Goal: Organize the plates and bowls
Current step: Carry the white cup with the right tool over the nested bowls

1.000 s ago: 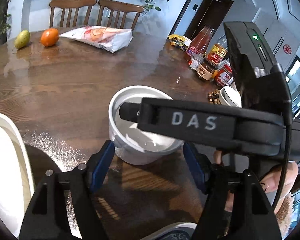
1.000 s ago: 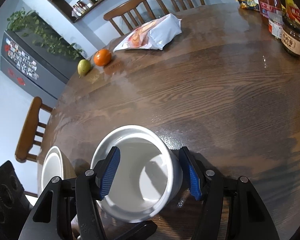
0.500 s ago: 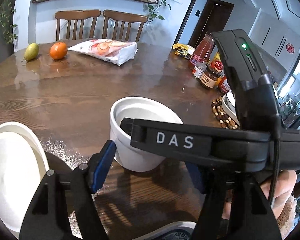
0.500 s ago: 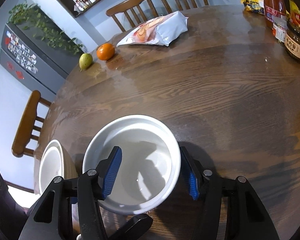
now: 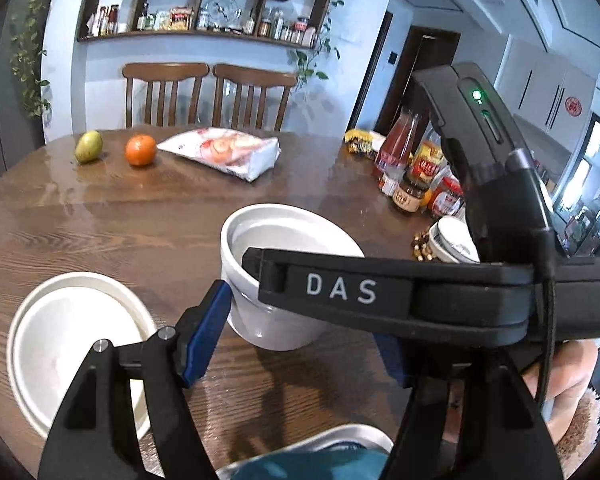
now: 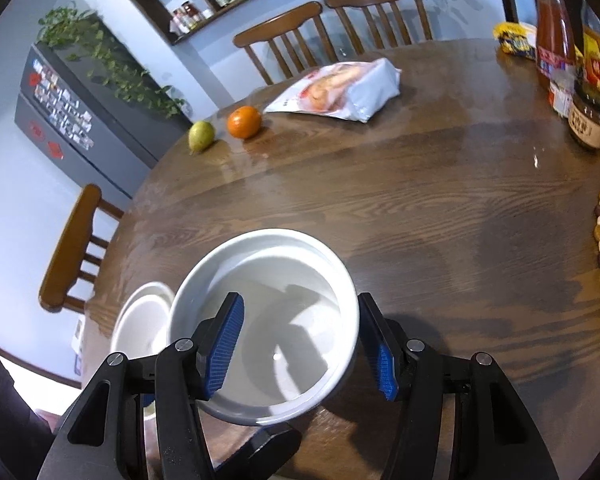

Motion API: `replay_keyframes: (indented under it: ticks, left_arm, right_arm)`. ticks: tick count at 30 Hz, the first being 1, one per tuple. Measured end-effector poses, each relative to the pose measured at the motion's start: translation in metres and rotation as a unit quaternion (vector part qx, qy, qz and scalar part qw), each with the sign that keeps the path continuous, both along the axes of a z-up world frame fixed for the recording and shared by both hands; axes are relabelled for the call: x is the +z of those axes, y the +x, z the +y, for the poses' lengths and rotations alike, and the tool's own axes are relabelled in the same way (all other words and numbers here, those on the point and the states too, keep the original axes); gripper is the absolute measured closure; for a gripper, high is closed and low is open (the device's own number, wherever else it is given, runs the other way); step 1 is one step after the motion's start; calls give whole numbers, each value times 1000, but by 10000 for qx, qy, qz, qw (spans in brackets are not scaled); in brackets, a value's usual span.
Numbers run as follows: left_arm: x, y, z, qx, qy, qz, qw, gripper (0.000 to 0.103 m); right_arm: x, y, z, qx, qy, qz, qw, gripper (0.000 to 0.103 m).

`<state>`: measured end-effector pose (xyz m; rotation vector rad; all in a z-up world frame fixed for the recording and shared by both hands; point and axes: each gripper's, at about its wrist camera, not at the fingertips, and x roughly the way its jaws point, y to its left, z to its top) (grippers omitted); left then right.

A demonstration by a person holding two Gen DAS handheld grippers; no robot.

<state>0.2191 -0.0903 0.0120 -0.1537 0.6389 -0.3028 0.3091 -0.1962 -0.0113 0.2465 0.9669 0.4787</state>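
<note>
A deep white bowl (image 6: pixel 268 328) is lifted off the wooden table, one right finger inside it and one outside against its right wall. My right gripper (image 6: pixel 304 348) is shut on this bowl. In the left wrist view the same bowl (image 5: pixel 272 240) hangs above the table with the right gripper's black body (image 5: pixel 420 296) across it. My left gripper (image 5: pixel 296 340) is open and empty just below and in front of the bowl. A second white bowl (image 5: pixel 72 344) sits on the table at the lower left; it also shows in the right wrist view (image 6: pixel 140 324).
A pear (image 5: pixel 88 151), an orange (image 5: pixel 141 150) and a snack bag (image 5: pixel 224 152) lie at the table's far side. Bottles and jars (image 5: pixel 412 176) and a small white dish (image 5: pixel 452 240) on a bead mat stand at the right. Another dish rim (image 5: pixel 340 444) is at the bottom edge.
The right gripper has raised the deep bowl off the table and carried it left, towards the second bowl. The left gripper has pulled back and up, staying open.
</note>
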Motion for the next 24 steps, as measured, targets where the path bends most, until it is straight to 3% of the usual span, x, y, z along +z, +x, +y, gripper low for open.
replay_keyframes:
  ticks: [3, 12, 24]
  left_arm:
    - [10, -9, 10, 63, -35, -48, 10000, 37]
    - [30, -35, 44, 365, 73, -191, 9991, 36]
    - [19, -46, 89, 711, 30, 13, 9975, 36]
  right_arm:
    - [14, -9, 13, 89, -198, -157, 9996, 42]
    - [38, -30, 50, 396, -150, -348, 9985, 42]
    - [31, -38, 102, 786, -193, -198, 9965, 42]
